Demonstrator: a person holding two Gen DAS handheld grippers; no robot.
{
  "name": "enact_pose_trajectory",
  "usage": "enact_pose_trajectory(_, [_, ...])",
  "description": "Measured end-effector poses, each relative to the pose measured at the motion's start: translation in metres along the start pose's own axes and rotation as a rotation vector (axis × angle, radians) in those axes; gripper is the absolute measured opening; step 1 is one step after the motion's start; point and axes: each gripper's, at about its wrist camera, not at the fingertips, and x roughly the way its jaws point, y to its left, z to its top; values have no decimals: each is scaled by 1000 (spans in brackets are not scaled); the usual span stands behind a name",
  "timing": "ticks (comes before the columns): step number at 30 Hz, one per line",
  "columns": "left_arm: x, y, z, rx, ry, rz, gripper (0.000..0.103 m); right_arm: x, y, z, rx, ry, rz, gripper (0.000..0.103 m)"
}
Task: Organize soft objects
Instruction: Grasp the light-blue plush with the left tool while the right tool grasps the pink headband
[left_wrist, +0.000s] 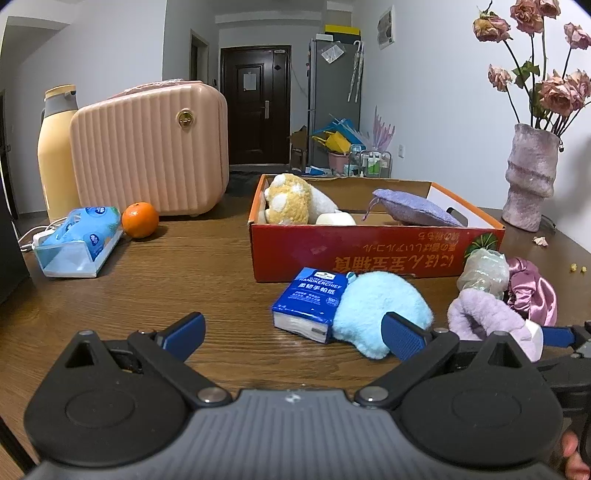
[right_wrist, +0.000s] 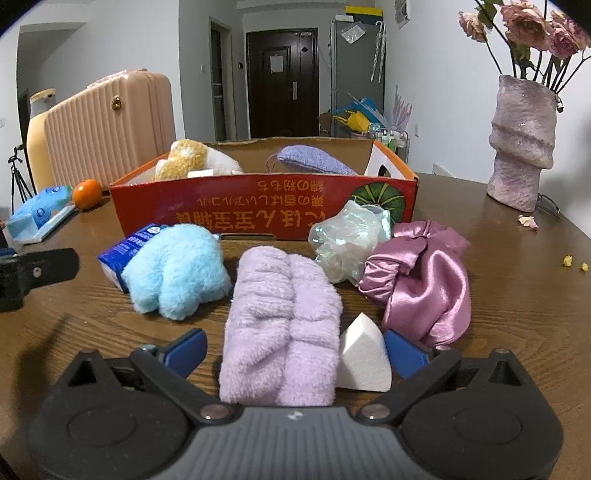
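Spreading both grippers wide and empty, we set our right gripper (right_wrist: 293, 350) around the fluffy lilac headband (right_wrist: 282, 325), our left gripper (left_wrist: 293, 334) near the fuzzy blue plush (left_wrist: 376, 314).

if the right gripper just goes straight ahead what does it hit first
The lilac fluffy cloth: it already lies between the open right gripper fingers, with a white sponge beside it by the right finger. Beyond it comes the red box.

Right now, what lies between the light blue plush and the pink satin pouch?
In the right wrist view: the lilac fluffy headband and a crumpled clear plastic bag.
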Motion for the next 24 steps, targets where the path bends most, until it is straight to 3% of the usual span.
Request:
enact_pose_trajectory(6, [1, 5, -1, 5, 9, -4, 103, 6, 0, 2, 0, 19, -21, 93])
enact_pose_trajectory(19, [2, 6, -1, 2, 16, -10, 103, -10, 5, -1, -67, -38, -52, 60])
enact_pose_trajectory(24, [2, 5, -1, 3, 20, -9, 103, -18, 4, 1, -69, -60, -41, 58])
